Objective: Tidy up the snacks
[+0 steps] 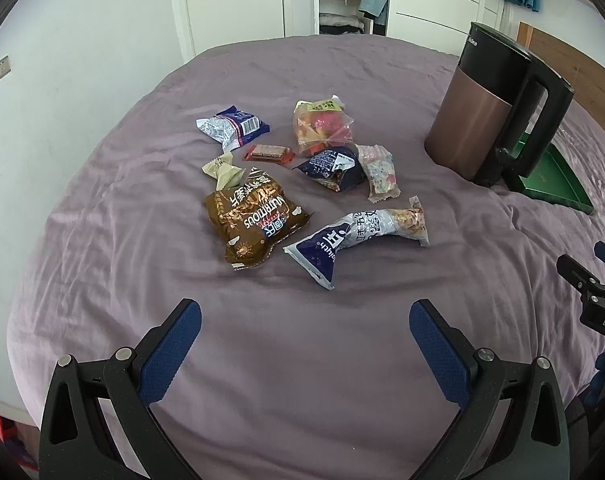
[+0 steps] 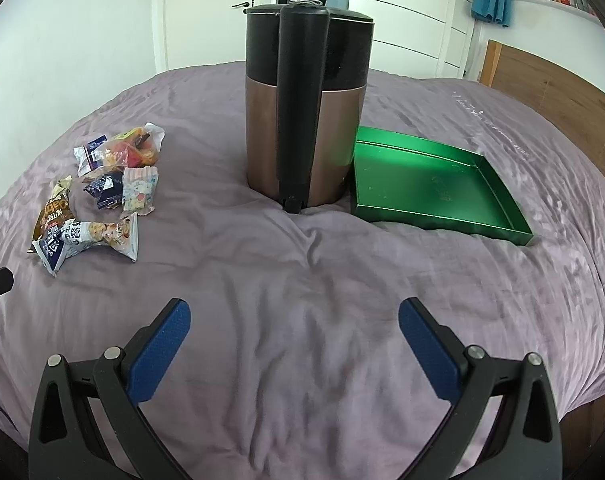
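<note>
Both claws wide, nothing held: left claw (image 1: 305,320) and right claw (image 2: 294,318) hover over the purple bed (image 2: 302,264). Snacks (image 1: 302,172) lie loose in a cluster mid-bed, incl. brown oat bag (image 1: 254,220) & blue-white packet (image 1: 354,236). Kettle (image 2: 306,120) stands upright between the snacks and the green tray (image 2: 434,184), tray just beside it.

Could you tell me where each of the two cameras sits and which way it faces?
Left wrist: on the left gripper, low over the bed, facing the snack packets; its open fingers show, the right gripper at the right edge.
Right wrist: on the right gripper, facing the kettle and green tray; its open fingers show.
Shared: bed, snacks, kettle, tray.
</note>
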The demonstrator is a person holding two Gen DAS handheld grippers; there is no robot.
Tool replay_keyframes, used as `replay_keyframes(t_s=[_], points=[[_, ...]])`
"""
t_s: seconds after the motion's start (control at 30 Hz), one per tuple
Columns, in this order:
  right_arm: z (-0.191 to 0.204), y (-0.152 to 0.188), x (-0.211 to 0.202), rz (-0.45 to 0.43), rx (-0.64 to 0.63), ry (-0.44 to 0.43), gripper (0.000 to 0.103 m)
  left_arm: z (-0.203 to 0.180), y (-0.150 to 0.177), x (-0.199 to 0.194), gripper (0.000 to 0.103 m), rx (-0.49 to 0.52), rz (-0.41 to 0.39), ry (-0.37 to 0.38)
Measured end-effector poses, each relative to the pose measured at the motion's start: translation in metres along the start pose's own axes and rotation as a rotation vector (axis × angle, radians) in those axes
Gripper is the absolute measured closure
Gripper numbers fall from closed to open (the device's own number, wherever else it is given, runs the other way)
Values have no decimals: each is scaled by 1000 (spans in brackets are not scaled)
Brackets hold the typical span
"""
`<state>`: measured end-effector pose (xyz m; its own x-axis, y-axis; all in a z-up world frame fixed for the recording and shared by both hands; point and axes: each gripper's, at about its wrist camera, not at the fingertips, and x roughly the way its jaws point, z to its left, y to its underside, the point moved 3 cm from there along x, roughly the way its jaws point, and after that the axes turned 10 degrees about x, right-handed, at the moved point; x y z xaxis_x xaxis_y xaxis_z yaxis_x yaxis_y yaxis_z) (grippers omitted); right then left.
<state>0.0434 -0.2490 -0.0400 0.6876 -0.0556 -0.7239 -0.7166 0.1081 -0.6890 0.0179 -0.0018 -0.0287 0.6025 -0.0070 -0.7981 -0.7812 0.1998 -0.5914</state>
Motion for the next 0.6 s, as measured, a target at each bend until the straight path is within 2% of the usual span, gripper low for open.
replay_keyframes(t_s=[0.6], points=[[6,1,0,-21,-41,46,0,2,4,8,1,3,26,15]])
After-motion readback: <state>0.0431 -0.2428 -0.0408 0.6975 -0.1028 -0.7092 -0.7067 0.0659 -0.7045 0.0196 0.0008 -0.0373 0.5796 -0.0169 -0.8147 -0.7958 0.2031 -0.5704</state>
